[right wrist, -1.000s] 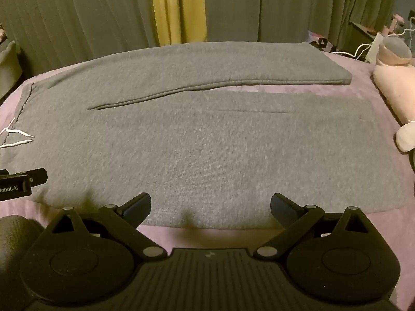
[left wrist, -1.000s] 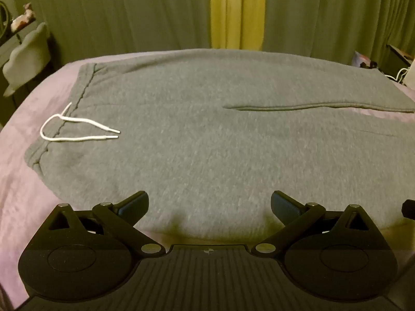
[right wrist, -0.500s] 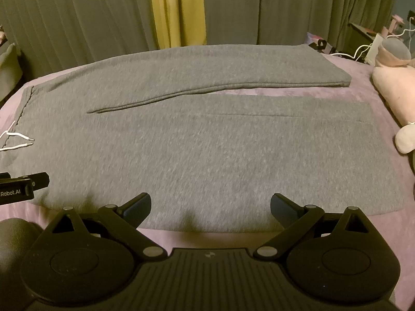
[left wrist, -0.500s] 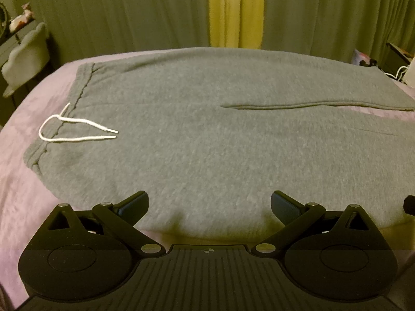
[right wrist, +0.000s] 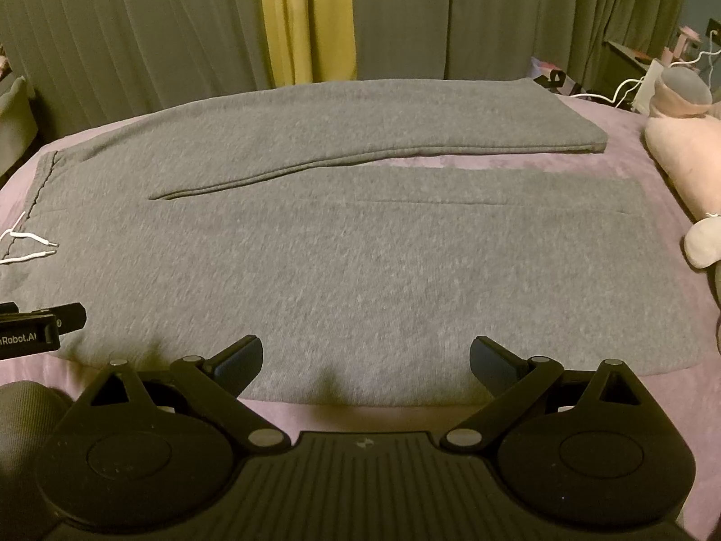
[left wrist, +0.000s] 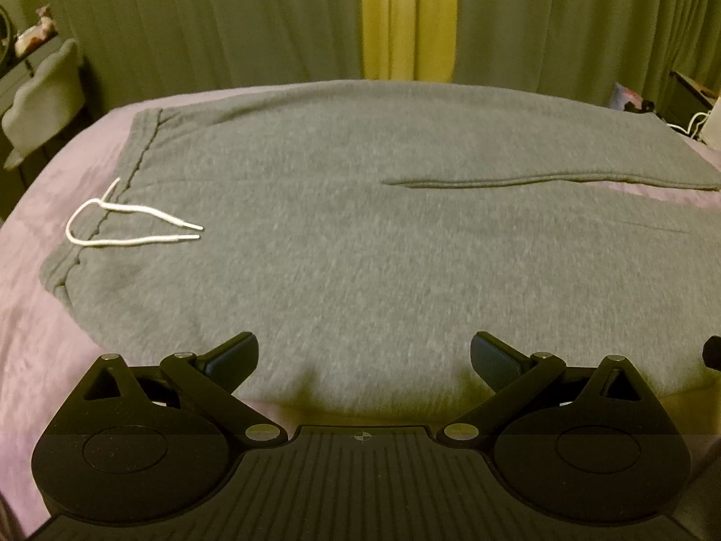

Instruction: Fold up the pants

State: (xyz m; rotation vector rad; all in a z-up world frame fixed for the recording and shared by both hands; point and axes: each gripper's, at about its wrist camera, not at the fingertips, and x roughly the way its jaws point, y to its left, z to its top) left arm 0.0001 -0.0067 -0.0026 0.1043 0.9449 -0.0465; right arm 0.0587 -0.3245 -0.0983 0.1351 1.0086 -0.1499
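Pants: grey sweatpants lie flat on the bed, both legs spread, nothing folded yet by the look of it.
Waistband: at the pants' left end, w/ the white drawstring looped loose across it.
Leg cuffs: at the pants' right end; far leg angles away from near leg, a wedge of bedsheet showing between them.
Left tool: fingers spread wide, holding nothing, over the pants' near edge toward the waist.
Right tool: also spread wide and empty, over the near edge of the near leg, approx mid-leg.
Contact: can't tell if either tool touches the cloth; fisheye hides the height, prob. just above.
Risk 1: pinching only the top layer, so the leg opens up instead of coming over whole.
Risk 2: drawstring could snag on or trail under a fold, since it lies free on top.
Risk 3: uneven lift btwn the two tools would skew the fold, as the legs aren't parallel.
Edges: near hem sits close to the bed's near side, little sheet to spare.
Room: open sheet beyond the waistband; plush toy crowds the space past the cuffs; curtains behind the far leg.
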